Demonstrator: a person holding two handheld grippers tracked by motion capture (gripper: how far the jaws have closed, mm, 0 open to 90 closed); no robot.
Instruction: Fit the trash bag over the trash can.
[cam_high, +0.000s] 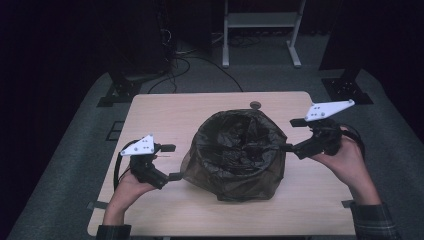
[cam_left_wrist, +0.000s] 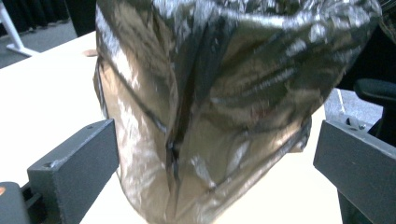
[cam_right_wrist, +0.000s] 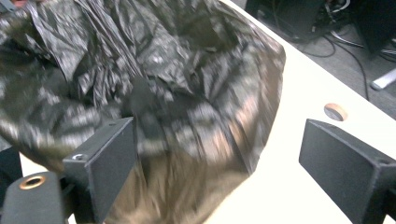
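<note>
A bin lined with a crinkled black plastic bag (cam_high: 235, 155) stands in the middle of the wooden table (cam_high: 160, 112), its mouth open upward. My left gripper (cam_high: 171, 162) is level at the bag's lower left side, jaws wide apart and pointing at it, just short of the plastic. In the left gripper view the shiny bag (cam_left_wrist: 210, 102) rises right ahead of the open left gripper (cam_left_wrist: 215, 168). My right gripper (cam_high: 293, 135) is by the bag's right rim, open, one fingertip close to the plastic. In the right gripper view the bag (cam_right_wrist: 154, 79) lies beyond the open right gripper (cam_right_wrist: 224, 163).
A small round hole (cam_high: 255, 105) sits in the table near its far edge, behind the bag, and it is the hole (cam_right_wrist: 335, 112) in the right gripper view too. A white stand (cam_high: 260, 30) and cables are on the dark floor beyond. Bare tabletop lies around the bag.
</note>
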